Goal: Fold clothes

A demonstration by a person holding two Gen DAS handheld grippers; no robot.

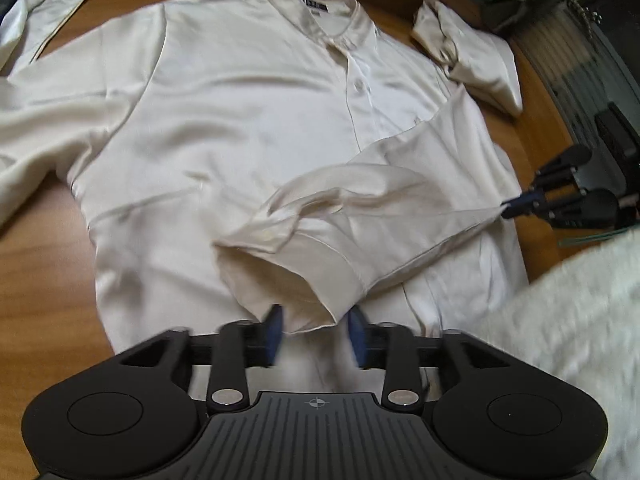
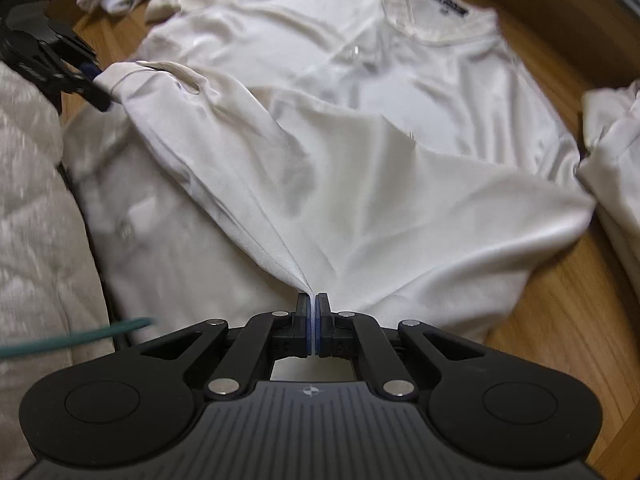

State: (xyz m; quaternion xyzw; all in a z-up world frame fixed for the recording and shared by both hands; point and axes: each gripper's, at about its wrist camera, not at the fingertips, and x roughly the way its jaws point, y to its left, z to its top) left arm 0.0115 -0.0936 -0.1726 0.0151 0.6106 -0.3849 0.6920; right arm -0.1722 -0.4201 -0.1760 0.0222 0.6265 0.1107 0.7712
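A cream satin button-up shirt (image 1: 248, 120) (image 2: 420, 80) lies front up on a wooden table (image 1: 44, 280), collar at the far side. One long sleeve (image 1: 380, 208) (image 2: 248, 168) is drawn across the shirt's front. My left gripper (image 1: 316, 330) (image 2: 94, 76) stands open; the sleeve's cuff (image 1: 280, 272) (image 2: 132, 80) hangs between its blue pads (image 1: 276, 332), which do not press on it. My right gripper (image 2: 313, 300) (image 1: 510, 210) is shut on the sleeve's upper part and pulls the cloth into a taut peak. The other sleeve (image 1: 36, 136) trails off to the left.
A second folded cream garment (image 1: 476, 60) (image 2: 612, 152) lies beside the shirt's shoulder. Another cuffed sleeve (image 1: 48, 8) is at the far left corner. A fuzzy white cloth (image 1: 580, 320) (image 2: 32, 200) borders the near side, with a green cable (image 2: 80, 336) across it. Dark clutter (image 1: 532, 4) stands beyond the table edge.
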